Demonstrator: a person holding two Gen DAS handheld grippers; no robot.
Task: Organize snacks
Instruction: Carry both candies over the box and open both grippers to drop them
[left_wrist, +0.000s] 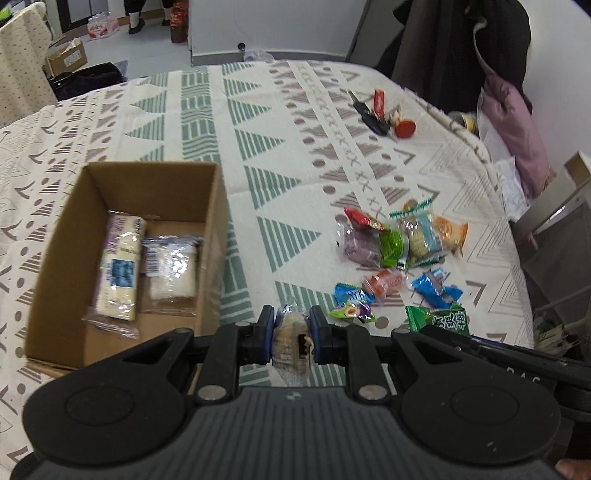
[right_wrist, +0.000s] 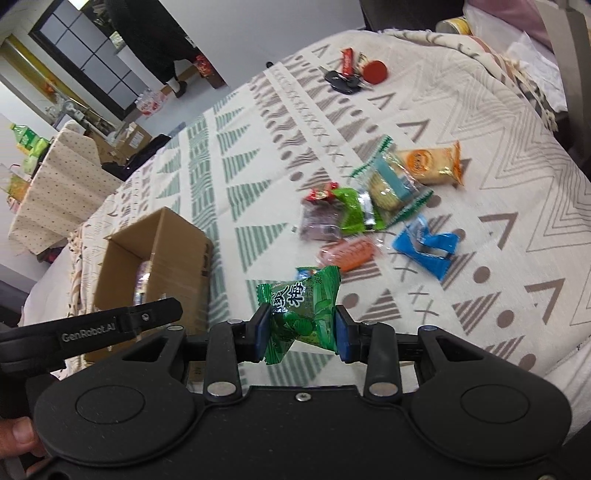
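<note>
My left gripper (left_wrist: 291, 338) is shut on a small clear-wrapped biscuit packet (left_wrist: 290, 347), held above the cloth just right of the open cardboard box (left_wrist: 55, 258). Two wrapped snacks (left_wrist: 120, 269) lie flat inside the box. My right gripper (right_wrist: 301, 334) is shut on a green plum candy packet (right_wrist: 303, 310), lifted above the table; the same packet (left_wrist: 439, 319) shows at the lower right of the left wrist view. A loose pile of snacks (left_wrist: 399, 240) lies to the right on the patterned tablecloth, pile of snacks (right_wrist: 369, 206). The box (right_wrist: 173, 258) stands left of the right gripper.
Keys with a red tag (left_wrist: 380, 114) lie at the far side of the table. A chair with dark and pink coats (left_wrist: 498, 92) stands at the right edge. Boxes and bags (left_wrist: 70, 59) sit on the floor beyond the table. A person's feet (left_wrist: 136, 22) show far back.
</note>
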